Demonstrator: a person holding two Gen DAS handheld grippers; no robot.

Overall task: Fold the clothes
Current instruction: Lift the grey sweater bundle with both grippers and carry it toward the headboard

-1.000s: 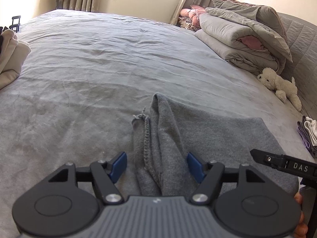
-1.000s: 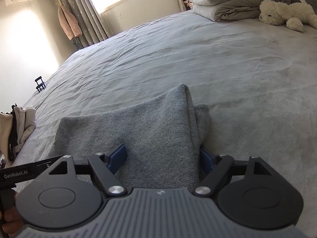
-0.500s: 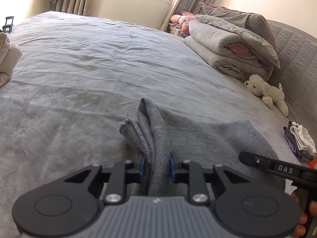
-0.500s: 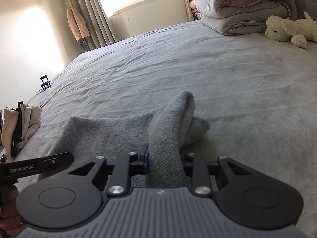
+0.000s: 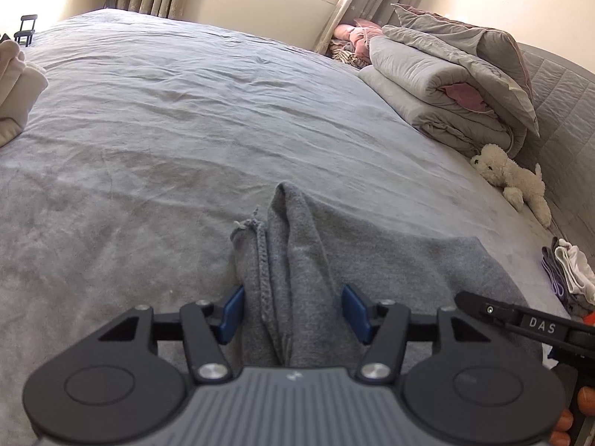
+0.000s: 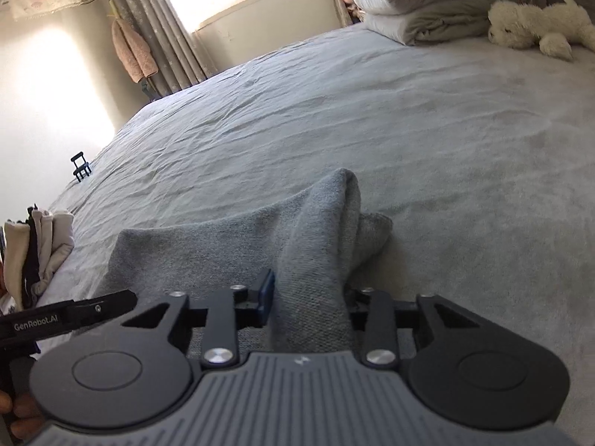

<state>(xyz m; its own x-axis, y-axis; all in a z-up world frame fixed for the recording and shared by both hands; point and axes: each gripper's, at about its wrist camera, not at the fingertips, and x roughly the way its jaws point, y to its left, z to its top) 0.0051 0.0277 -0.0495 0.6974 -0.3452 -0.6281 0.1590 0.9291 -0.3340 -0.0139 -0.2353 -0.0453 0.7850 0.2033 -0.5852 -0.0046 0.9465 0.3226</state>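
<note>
Grey knit garment [image 5: 372, 271] lies on the near part of a grey bedspread [image 5: 186, 119], its two near corners gathered into raised ridges. Left gripper [image 5: 293, 310]: jaws opening, blue pads set just off either side of the bunched left corner, which stands between them; a slight gap shows at the right pad. Right gripper [image 6: 308, 297]: jaws drawn in and clamped on the bunched right corner, cloth pinched between the pads. Far right: a folded quilt [image 5: 446, 89] and a white plush dog [image 5: 517, 178] beside it. A cream pile of clothes [image 5: 18, 85] rests at the left edge; folded small items [image 5: 569, 271] lie at the right edge.
</note>
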